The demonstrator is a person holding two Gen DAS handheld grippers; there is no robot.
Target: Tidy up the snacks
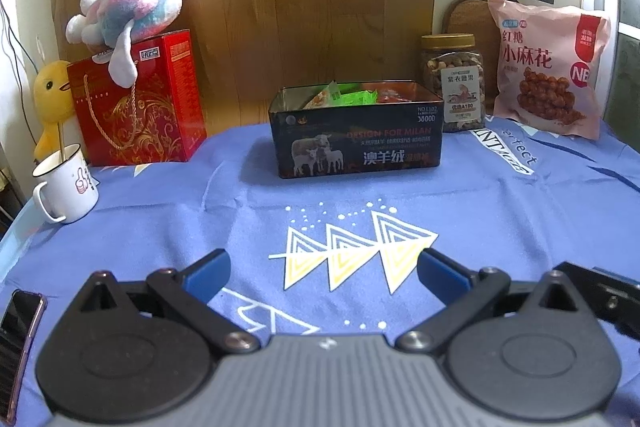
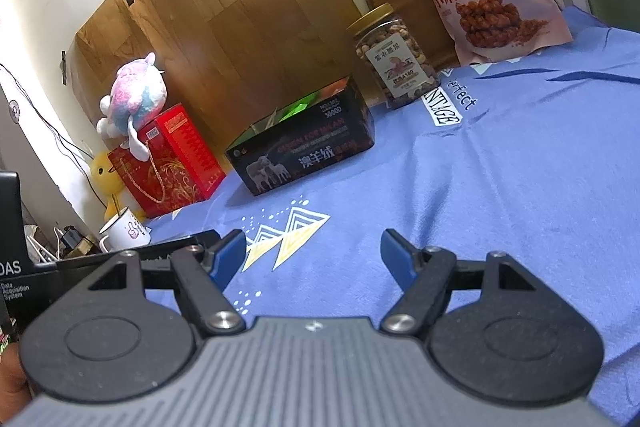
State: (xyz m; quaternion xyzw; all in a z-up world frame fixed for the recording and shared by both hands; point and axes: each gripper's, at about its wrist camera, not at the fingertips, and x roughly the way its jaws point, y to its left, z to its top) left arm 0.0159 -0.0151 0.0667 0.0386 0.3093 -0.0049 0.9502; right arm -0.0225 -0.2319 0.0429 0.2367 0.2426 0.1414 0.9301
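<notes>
Mid-table on the blue cloth (image 1: 160, 227), the black tin (image 1: 356, 131) is sitting open, with green and orange snack packets (image 1: 352, 95) showing above its rim. Just right of it the nut jar (image 1: 454, 79) is standing upright, and the pink snack bag (image 1: 550, 67) is leaning upright further right, against the wall. Left of the tin, well apart, the red gift box (image 1: 136, 103) is carrying a plush toy (image 1: 128, 7); a yellow duck (image 1: 52, 99) and white mug (image 1: 66, 187) are sitting beside it. A phone (image 1: 16, 339) is lying at the near left edge. Left gripper (image 1: 324, 267) is hovering over the cloth, fingers spread, pinching nothing. Right gripper (image 2: 314, 251) is doing the same, fingers spread and empty, well short of the tin.
</notes>
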